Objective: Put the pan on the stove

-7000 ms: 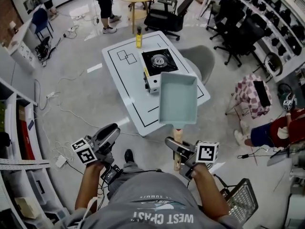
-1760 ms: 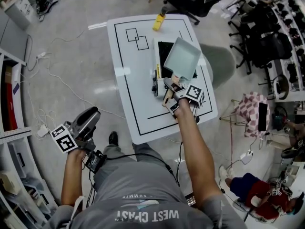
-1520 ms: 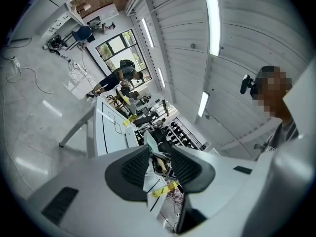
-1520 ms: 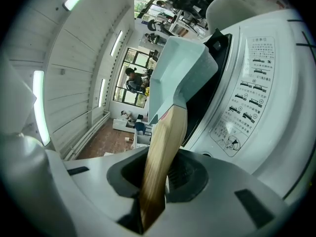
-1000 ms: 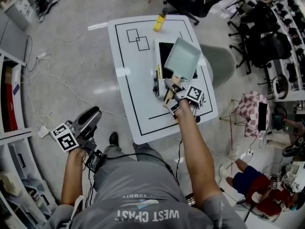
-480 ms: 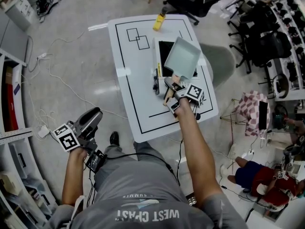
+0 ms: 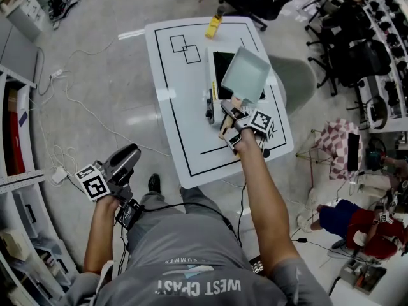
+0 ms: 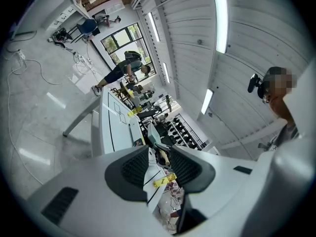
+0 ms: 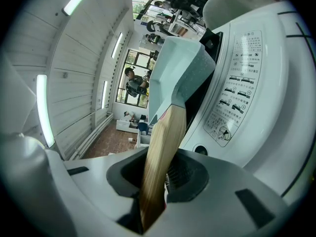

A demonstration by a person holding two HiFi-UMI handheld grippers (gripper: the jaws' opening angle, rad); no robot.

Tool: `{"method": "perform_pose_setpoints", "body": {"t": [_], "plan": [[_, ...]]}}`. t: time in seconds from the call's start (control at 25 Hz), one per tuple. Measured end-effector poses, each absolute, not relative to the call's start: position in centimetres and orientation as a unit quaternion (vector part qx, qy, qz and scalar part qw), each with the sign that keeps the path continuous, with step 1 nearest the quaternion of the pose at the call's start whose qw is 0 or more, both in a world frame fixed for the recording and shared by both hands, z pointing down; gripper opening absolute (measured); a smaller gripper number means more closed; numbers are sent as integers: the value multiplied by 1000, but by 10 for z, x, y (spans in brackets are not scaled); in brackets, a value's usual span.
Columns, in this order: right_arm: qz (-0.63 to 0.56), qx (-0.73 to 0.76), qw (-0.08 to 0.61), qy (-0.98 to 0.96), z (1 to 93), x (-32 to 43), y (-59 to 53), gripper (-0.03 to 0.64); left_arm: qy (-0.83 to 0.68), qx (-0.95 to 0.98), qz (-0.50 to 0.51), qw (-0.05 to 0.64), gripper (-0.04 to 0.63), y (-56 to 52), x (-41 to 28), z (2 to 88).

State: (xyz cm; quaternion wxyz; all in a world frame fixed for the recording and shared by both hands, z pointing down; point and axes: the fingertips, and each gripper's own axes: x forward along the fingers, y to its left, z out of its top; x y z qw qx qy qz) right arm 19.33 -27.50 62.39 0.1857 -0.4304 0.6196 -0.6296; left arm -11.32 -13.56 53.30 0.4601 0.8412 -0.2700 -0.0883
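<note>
Right claw [image 7: 231, 113] out over the table [image 7: 175, 107], part-way apart, jaws just eased wider. Between them, the wooden handle [image 9: 163, 147] of the pan [image 7: 245, 75], running down into the slot. In the right gripper view, handle lying against the left-hand pad, ribbed face of the other pad [image 9: 190, 174] showing just beside it, so loosened rather than clamped. Nothing else touched by this claw.

Left claw [image 7: 131, 153] held low at the left of the head view, well apart from the table, above the floor. Jaws apart in the left gripper view, gap [image 8: 160, 164] empty, only the far table and room seen through it.

Pan pale blue-green, rectangular, sitting over the right part of the black top of the stove [image 7: 223, 69], handle pointing back toward the person. Cannot tell whether resting flat. White stove body with its printed label just beside the pan in the right gripper view [image 9: 237, 98].

Counted:
- One pan, with one wooden handle.
- One stove.
- One table, white, with a black border line.
- One yellow bottle [image 7: 213, 25] lying at the far edge, well apart from the pan.
- Two outlined squares [image 7: 183, 48] drawn on the tabletop, overlapping at a corner.
- Two claws, one marker cube on each: left [image 7: 94, 182], right [image 7: 261, 121].
</note>
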Motion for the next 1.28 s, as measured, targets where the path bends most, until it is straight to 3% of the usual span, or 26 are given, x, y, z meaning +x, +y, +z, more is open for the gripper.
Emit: {"method": "perform_pose_setpoints", "body": {"t": [1.28], "plan": [[-620, -456, 177, 613, 631, 194, -276, 78, -253, 837, -66, 480, 130, -153, -106, 550]]}}
